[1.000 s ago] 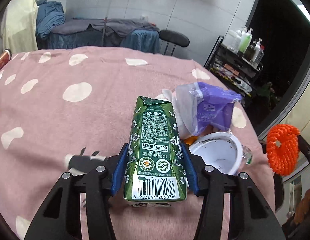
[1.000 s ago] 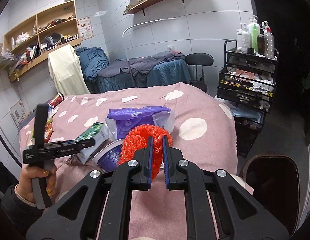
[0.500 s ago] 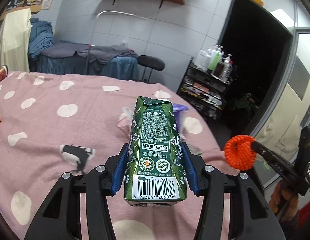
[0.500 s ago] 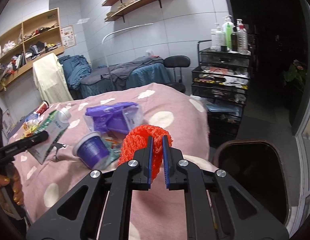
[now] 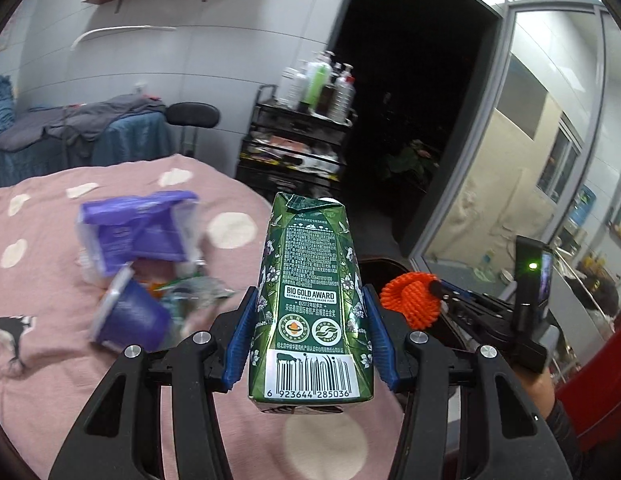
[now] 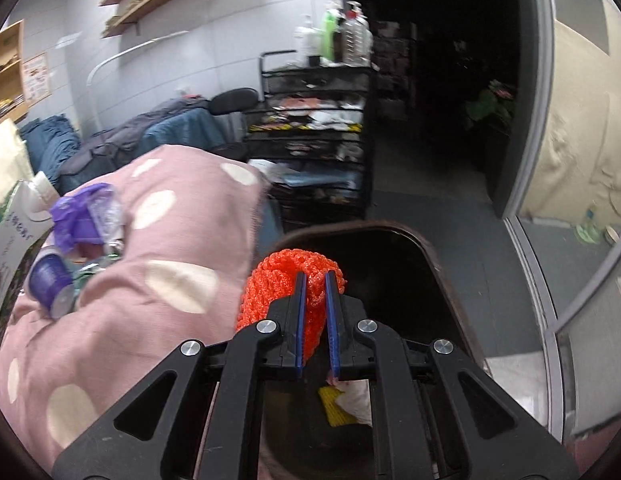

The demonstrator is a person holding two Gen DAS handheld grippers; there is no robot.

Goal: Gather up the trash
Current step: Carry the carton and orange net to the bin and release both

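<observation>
While the green carton point(image 5: 310, 300) is clamped in the left gripper point(image 5: 310, 336) and orange net point(image 6: 294, 288) in the right gripper point(image 6: 314, 320) over the bin point(image 6: 442, 276), nothing's dropped yet; purple cup point(image 5: 130, 316) & pack point(image 5: 138, 228) left on bed, far left.

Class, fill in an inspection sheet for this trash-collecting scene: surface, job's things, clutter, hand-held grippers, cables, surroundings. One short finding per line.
Surface: pink spotted bedcover, rumpled.
Job's things: green carton and orange net each held in a gripper; dark bin below the net, with scraps inside.
Clutter: purple packet, purple cup on its side and wrappers piled together on the bedcover.
Hand-held grippers: left hand-held gripper shut on the carton; right hand-held gripper shut on the net.
Cables: nothing seen.
Surroundings: black trolley with bottles on top, wall shelves, dark doorway.
</observation>
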